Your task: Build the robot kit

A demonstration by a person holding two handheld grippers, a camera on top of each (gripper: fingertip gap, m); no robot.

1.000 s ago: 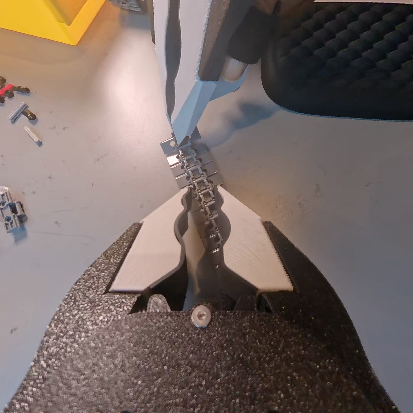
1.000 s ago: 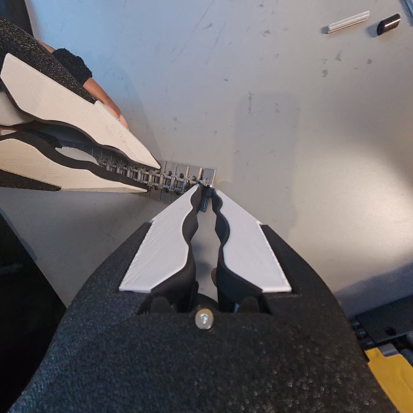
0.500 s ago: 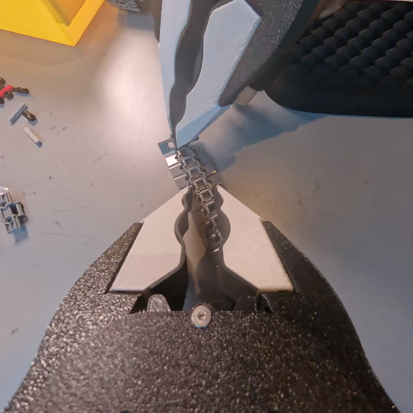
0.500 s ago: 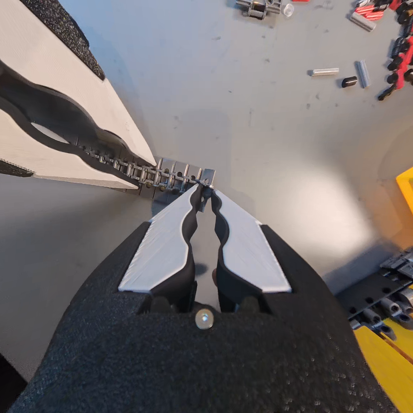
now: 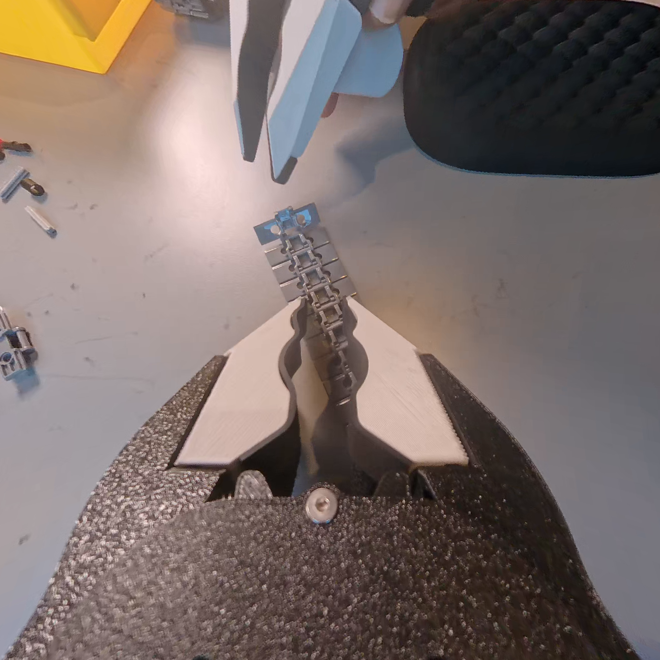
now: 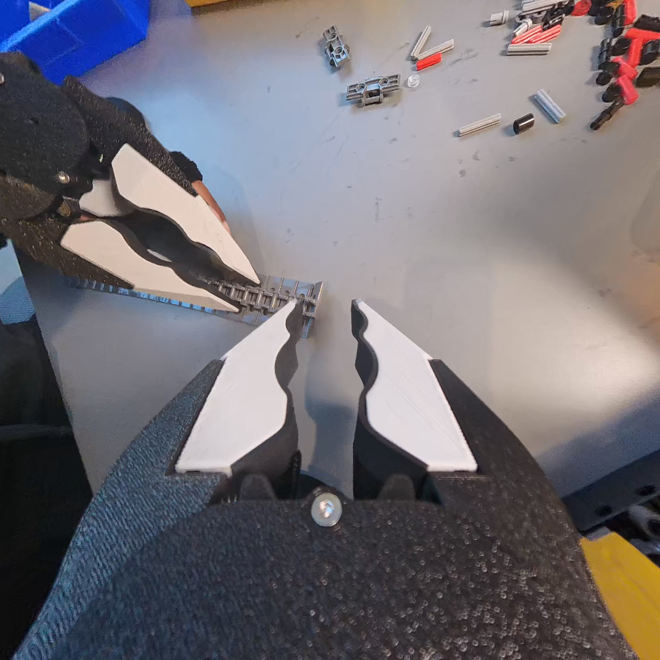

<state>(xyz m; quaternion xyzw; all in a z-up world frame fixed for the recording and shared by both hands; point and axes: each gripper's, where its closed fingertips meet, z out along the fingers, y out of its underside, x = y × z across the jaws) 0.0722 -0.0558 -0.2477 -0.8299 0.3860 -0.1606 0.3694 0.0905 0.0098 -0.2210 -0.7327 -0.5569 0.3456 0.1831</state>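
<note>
1 track strip (image 5: 307,264) in left gripper (image 5: 323,303) (right gripper (image 6: 323,303) apart).

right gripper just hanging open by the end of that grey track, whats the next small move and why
Probably bring the right gripper slightly left and close on the free end link of the grey track strip. It is open and apart from the strip, with one fingertip just overlapping the end link, while the left gripper is shut on the strip, steadying it on the table.
</note>
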